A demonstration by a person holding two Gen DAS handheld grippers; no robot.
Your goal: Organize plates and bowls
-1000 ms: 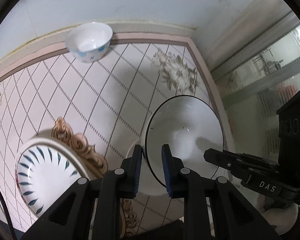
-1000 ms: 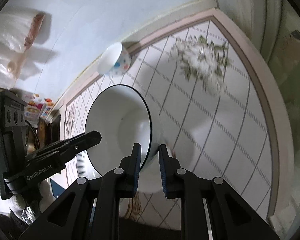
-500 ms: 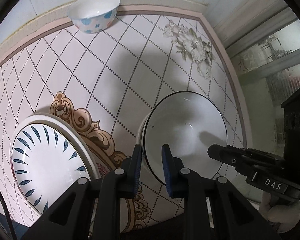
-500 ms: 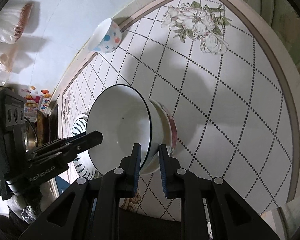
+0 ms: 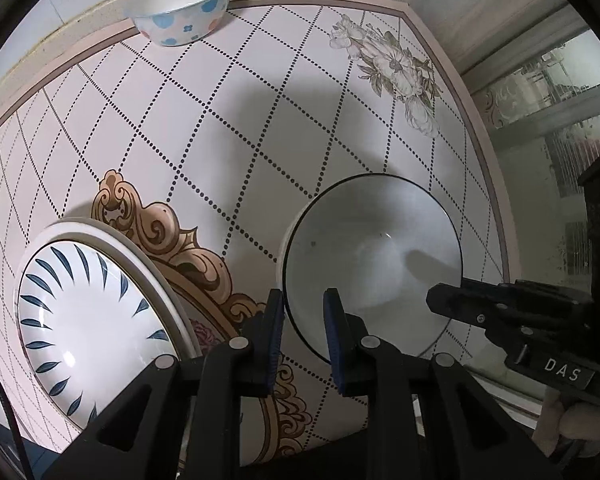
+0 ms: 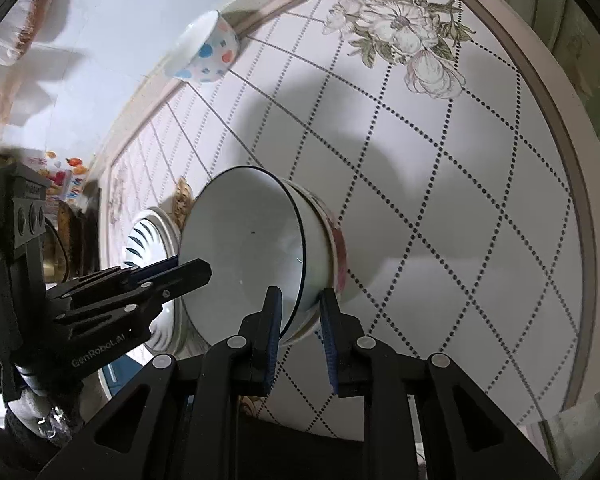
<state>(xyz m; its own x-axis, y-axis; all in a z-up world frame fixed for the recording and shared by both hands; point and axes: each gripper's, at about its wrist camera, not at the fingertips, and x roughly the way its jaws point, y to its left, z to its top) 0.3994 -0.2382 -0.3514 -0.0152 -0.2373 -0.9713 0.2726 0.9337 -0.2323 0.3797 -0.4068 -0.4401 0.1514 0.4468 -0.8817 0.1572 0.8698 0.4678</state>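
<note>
Both grippers hold a stack of bowls above the tiled table. The top one is a white bowl with a dark rim, also in the right wrist view; a floral bowl nests under it. My left gripper is shut on the stack's left rim. My right gripper is shut on the opposite rim. A white plate with blue leaf marks lies at the left, on a larger plate. A spotted small bowl stands at the far edge.
The table has a pink border and flower prints. A wall runs along its far side. A glass cabinet stands to the right. Plastic bags hang on the wall at the left.
Both grippers, still holding the bowl stack, have pulled back towards the near edge; the spotted bowl and the table's far side show further up in both views.
</note>
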